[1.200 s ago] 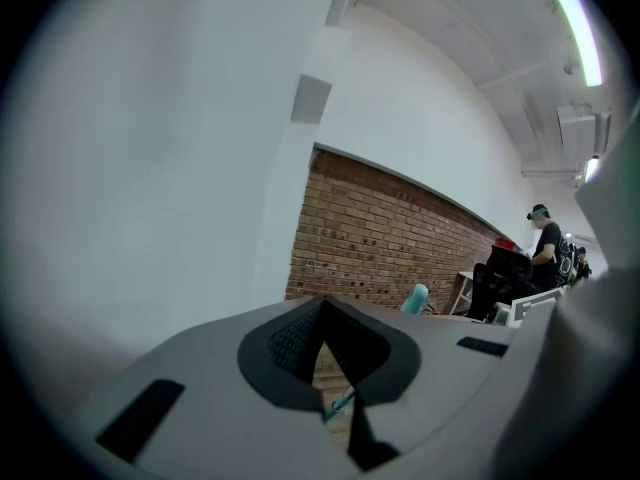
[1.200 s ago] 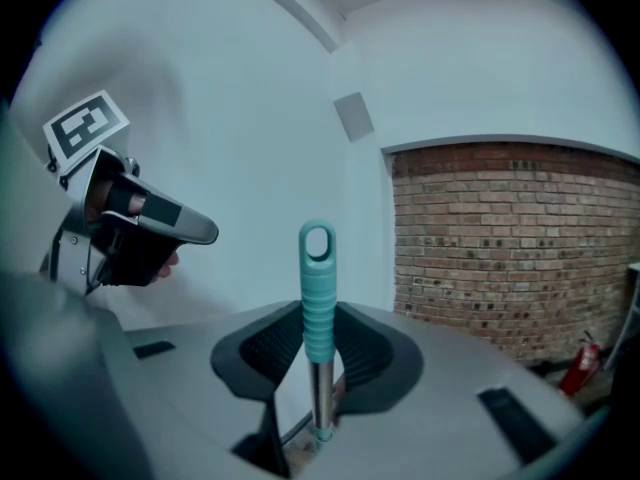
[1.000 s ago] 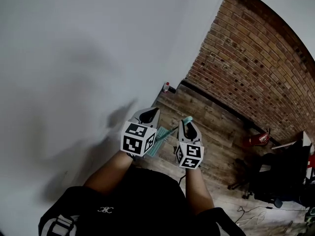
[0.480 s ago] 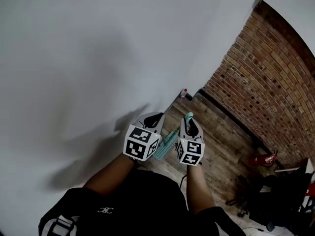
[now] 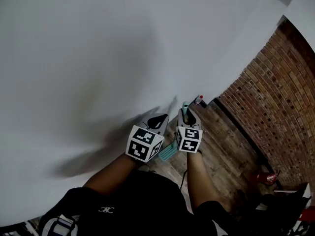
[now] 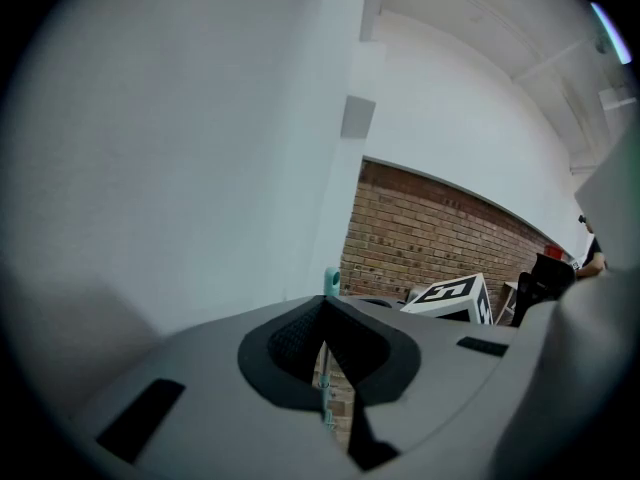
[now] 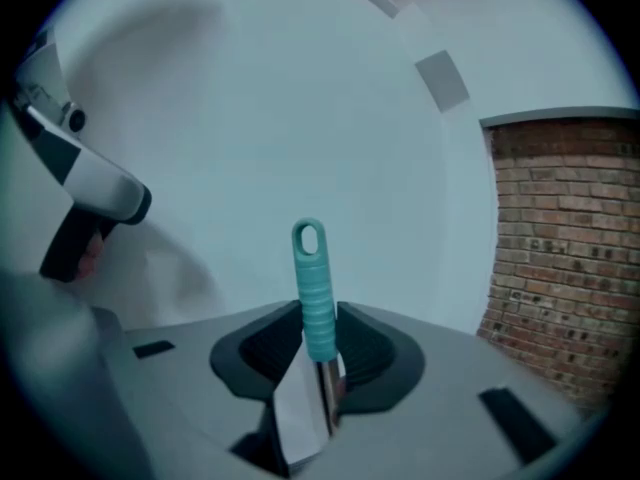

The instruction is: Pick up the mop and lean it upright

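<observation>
Since both claws already have the mop [image 7: 316,298], the step in hand looks to be the lean itself. R claw [image 7: 318,340] is clamped on the ribbed teal grip, just below the hanging loop. L claw [image 6: 322,318] is closed on the thin shaft lower down, w/ the teal tip poking up past its jaws. Head view shows the teal mop head [image 5: 167,153] low between the two claws, over the wooden floor [image 5: 221,146]; can't tell if it touches. The white wall [image 5: 98,58] is right ahead.

To do it well, IMO:
- Plant the mop head on the floor first, a bit out from the wall's foot, so the shaft has some slope.
- Tip the top toward the wall w/ R claw; L claw only steers.
- Let L go first, and R only once the grip rests on the wall.
- Painted wall looks smooth, so the top prob. slides sideways if let go too early; ease off slowly.
- Stay clear of the small red-capped bottle [image 5: 198,100] at the wall's foot, near the brick wall [image 5: 275,97].
</observation>
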The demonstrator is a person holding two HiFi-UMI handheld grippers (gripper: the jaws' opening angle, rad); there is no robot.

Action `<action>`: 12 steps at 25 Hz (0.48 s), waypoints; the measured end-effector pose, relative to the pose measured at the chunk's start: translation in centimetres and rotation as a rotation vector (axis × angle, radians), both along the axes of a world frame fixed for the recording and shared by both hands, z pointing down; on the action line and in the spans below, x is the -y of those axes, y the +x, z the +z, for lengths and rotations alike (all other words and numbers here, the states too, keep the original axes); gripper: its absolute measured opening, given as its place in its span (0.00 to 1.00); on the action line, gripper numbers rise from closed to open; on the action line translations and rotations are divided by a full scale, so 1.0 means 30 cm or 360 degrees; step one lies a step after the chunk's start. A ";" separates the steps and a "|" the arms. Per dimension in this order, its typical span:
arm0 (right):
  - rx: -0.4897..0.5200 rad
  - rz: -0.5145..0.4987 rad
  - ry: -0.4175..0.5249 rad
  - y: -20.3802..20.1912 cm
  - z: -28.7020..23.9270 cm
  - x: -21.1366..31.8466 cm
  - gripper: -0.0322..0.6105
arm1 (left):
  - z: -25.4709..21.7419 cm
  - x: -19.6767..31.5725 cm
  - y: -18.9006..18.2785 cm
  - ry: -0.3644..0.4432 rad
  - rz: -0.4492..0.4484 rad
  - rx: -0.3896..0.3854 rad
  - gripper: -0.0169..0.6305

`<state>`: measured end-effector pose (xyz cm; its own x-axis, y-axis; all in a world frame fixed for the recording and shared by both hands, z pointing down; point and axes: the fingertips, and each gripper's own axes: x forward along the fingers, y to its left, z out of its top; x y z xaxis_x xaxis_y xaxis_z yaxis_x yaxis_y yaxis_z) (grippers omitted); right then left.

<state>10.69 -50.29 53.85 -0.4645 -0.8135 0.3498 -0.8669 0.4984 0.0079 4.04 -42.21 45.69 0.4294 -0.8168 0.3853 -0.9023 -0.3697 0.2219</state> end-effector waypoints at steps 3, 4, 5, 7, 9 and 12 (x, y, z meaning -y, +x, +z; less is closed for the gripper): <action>-0.0023 -0.0071 -0.0028 -0.069 0.017 0.026 0.23 | 0.000 -0.013 -0.026 -0.0006 -0.0038 0.0005 0.02; -0.0032 -0.0087 -0.0036 -0.086 0.022 0.034 0.23 | 0.001 -0.018 -0.031 -0.0007 -0.0044 0.0007 0.02; -0.0038 -0.0099 -0.0042 -0.100 0.026 0.042 0.23 | 0.002 -0.021 -0.035 -0.0008 -0.0048 0.0010 0.02; -0.0044 -0.0121 -0.0052 -0.124 0.035 0.056 0.23 | 0.006 -0.024 -0.044 -0.0008 -0.0057 0.0012 0.02; -0.0051 -0.0142 -0.0060 -0.151 0.046 0.057 0.23 | 0.011 -0.032 -0.057 -0.0008 -0.0069 0.0010 0.02; -0.0069 -0.0156 -0.0065 -0.192 0.063 0.058 0.23 | 0.016 -0.035 -0.066 -0.0010 -0.0073 0.0006 0.02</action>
<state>4.93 -52.01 55.74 -0.5251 -0.7495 0.4030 -0.8132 0.5816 0.0221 2.05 -41.16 46.18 0.3903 -0.8332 0.3918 -0.9190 -0.3268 0.2206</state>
